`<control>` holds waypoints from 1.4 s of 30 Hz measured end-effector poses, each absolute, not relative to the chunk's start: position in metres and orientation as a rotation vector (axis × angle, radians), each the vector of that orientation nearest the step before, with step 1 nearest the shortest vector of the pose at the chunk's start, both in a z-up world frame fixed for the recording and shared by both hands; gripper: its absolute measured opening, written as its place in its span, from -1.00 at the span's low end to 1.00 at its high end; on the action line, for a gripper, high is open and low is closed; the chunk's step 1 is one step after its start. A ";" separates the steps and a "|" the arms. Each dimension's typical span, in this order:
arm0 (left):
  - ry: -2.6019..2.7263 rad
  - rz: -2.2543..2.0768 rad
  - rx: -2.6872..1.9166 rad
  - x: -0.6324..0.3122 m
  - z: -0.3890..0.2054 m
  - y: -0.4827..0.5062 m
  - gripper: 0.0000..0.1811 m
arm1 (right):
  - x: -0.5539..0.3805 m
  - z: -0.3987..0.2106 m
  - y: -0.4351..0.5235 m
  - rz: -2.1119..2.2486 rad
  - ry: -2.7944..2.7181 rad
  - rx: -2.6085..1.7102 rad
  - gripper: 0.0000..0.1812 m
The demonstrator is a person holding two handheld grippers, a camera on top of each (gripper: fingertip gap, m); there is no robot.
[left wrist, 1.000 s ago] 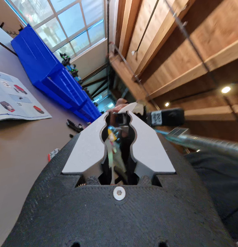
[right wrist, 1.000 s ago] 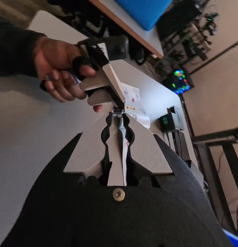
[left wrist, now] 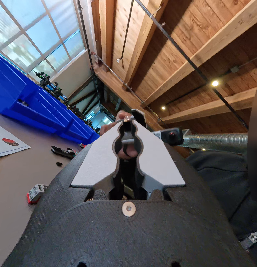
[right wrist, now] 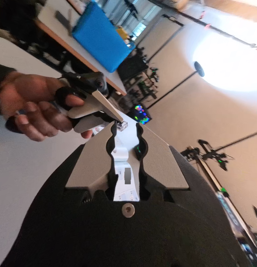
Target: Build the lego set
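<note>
Right hand-held gripper (right wrist: 125, 124) open, grey fingers apart. Left hand-held gripper (right wrist: 119, 121), gripped by a person's hand (right wrist: 36, 106), pinches a small clear transparent lego brick (right wrist: 122, 125) just beside the right one's left fingertip. White instruction sheet (right wrist: 125, 180) lies on the pale worktop (right wrist: 23, 166) beneath, blue bin (right wrist: 101, 37) far back

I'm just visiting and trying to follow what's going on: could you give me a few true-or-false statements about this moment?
1. The left gripper pinches a small clear brick in its fingers. True.
2. The right gripper has its fingers shut tight. False: they stand apart, holding nothing.
3. Blue bins sit on the table. True.
4. A gripper holds the instruction booklet. False: it lies flat on the table.
</note>
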State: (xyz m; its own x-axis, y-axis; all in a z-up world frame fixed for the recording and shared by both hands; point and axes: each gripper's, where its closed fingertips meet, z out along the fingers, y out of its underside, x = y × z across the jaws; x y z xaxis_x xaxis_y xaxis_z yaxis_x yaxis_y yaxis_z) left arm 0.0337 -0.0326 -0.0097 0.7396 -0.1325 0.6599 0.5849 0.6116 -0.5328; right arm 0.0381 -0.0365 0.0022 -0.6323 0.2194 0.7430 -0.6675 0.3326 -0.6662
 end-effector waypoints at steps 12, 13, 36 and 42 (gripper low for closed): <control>-0.657 -0.480 -0.760 0.027 -0.011 -0.032 -0.91 | 0.028 -0.012 -0.043 1.325 -1.717 0.258 -0.83; -0.652 -0.488 -0.765 0.028 -0.011 -0.033 -0.91 | 0.030 -0.013 -0.043 1.325 -1.728 0.289 -0.83; -0.565 -0.559 -1.014 0.060 -0.026 -0.017 -0.91 | 0.060 -0.029 -0.031 1.298 -2.089 0.819 -0.83; -0.525 -0.540 -1.067 0.068 -0.027 -0.012 -0.91 | 0.068 -0.030 -0.027 1.288 -2.162 0.887 -0.82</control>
State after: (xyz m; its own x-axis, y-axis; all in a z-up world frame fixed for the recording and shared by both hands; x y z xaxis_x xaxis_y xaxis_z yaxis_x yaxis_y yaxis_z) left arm 0.0681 -0.0121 -0.0273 0.7544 -0.1570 0.6373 0.6416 0.3810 -0.6657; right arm 0.0675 -0.0269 -0.0299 -0.6813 -0.2889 0.6725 -0.7290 0.3507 -0.5879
